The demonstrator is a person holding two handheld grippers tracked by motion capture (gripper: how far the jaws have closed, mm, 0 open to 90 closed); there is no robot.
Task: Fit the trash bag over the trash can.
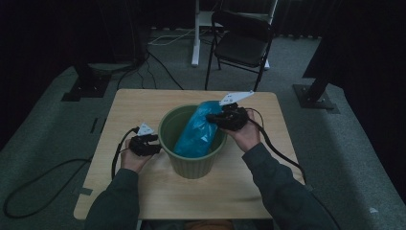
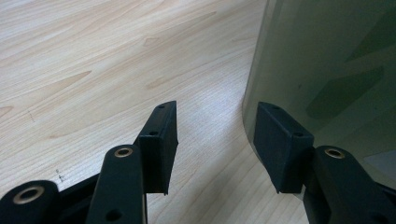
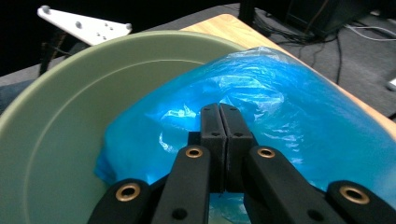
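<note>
Right gripper [image 3: 219,112] jaws pressed together, pinching thin crinkly blue plastic bag [image 3: 261,93] draped over far rim of round green plastic bin [image 3: 70,93]; keep pinch firm, ease film down inside. Left gripper [image 2: 215,128] jaws wide apart, holding nothing, beside bin wall; steady there on pale wooden table [image 2: 93,60]

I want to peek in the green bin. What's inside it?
A blue plastic bag is in the green bin, with its top sticking out over the rim. The right claw is shut on the plastic. The bag covers the bin's bottom.
</note>
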